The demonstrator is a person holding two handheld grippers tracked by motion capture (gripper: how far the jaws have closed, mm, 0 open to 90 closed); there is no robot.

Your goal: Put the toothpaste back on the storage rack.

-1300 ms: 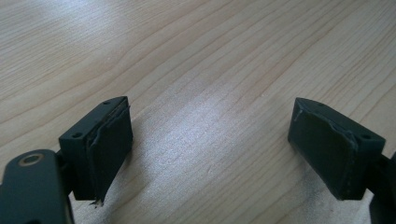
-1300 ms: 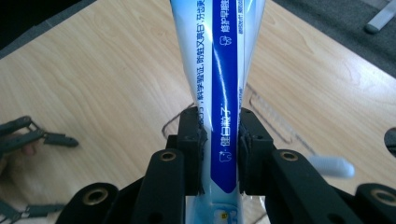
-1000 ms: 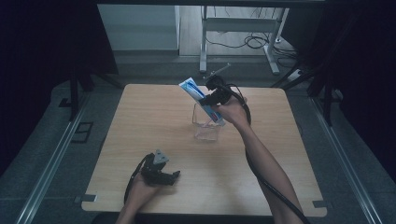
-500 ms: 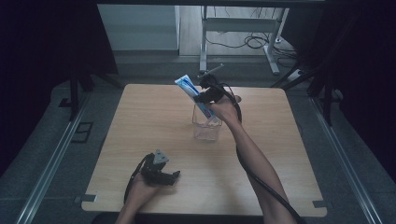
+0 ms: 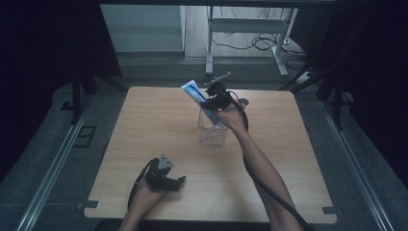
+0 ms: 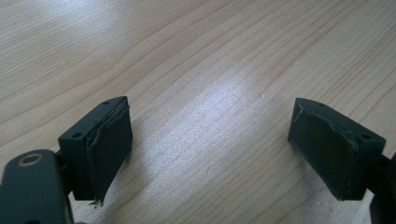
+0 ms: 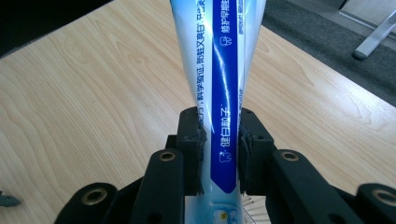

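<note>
A blue and white toothpaste tube [image 5: 198,96] [image 7: 224,84] is pinched in my right gripper [image 5: 211,103] [image 7: 220,140], which is shut on it, the pads squeezing the tube's middle. The tube tilts up and to the left, with its lower end inside a clear glass cup [image 5: 212,131] standing at the middle of the wooden table [image 5: 144,125]. My left gripper [image 5: 166,180] [image 6: 210,144] rests low near the table's front edge, its jaws open wide over bare wood with nothing between them.
A small dark item [image 7: 7,199] lies on the table at the left edge of the right gripper view. Beyond the table's far edge stand metal desk legs [image 5: 210,45] and cables [image 5: 260,42] on the floor. Rails [image 5: 53,163] run along both sides.
My right gripper has moved down and slightly left with the tube, whose lower end has gone into the cup. The left gripper has stayed in place.
</note>
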